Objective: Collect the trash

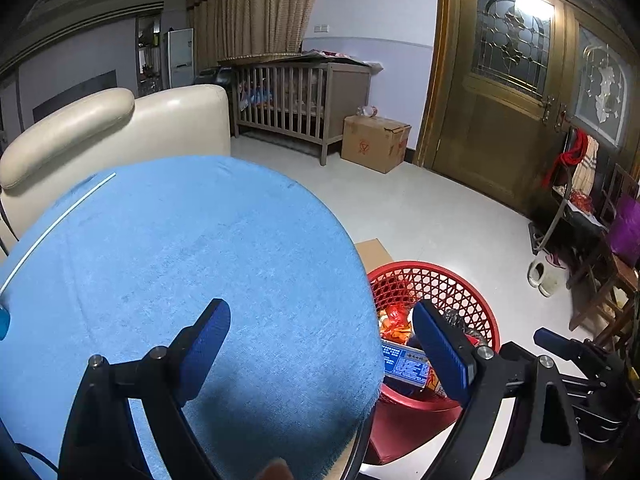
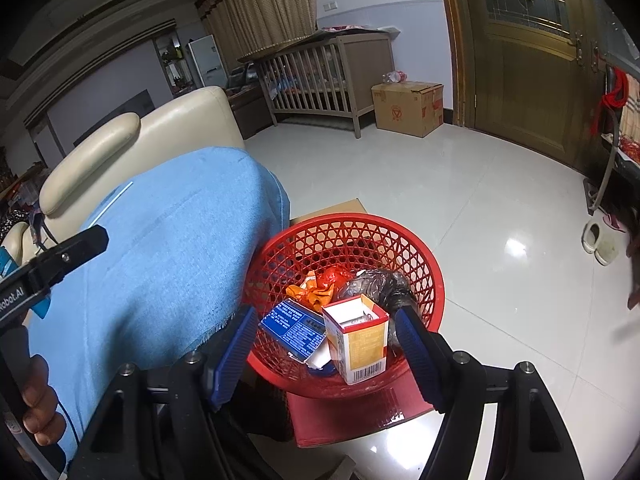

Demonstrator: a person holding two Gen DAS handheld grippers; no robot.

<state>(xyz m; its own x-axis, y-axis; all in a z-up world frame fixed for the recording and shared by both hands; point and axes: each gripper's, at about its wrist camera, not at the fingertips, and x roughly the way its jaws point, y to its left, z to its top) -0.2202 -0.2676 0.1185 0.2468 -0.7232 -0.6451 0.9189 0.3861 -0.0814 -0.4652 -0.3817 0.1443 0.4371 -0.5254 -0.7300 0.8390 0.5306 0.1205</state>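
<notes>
A red mesh basket (image 2: 400,236) stands on the floor beside a table covered with a blue cloth (image 2: 168,248). In it lie an open white and orange carton (image 2: 360,340), a blue box (image 2: 292,330), orange and red wrappers (image 2: 320,282) and a dark plastic bag (image 2: 376,282). My right gripper (image 2: 326,344) is open and empty, just above the basket's near rim with the carton between its fingers. My left gripper (image 1: 320,348) is open and empty over the cloth's right edge; the basket (image 1: 440,280) shows to its right. The left gripper's finger (image 2: 80,246) shows in the right wrist view.
A cream sofa (image 1: 120,128) stands behind the table. A wooden crib (image 1: 300,100) and a cardboard box (image 1: 376,142) stand by the far wall. A wooden door (image 1: 500,92) is at the right, with chairs (image 1: 608,272) and slippers (image 1: 540,276) nearby. A thin white stick (image 1: 60,220) lies on the cloth.
</notes>
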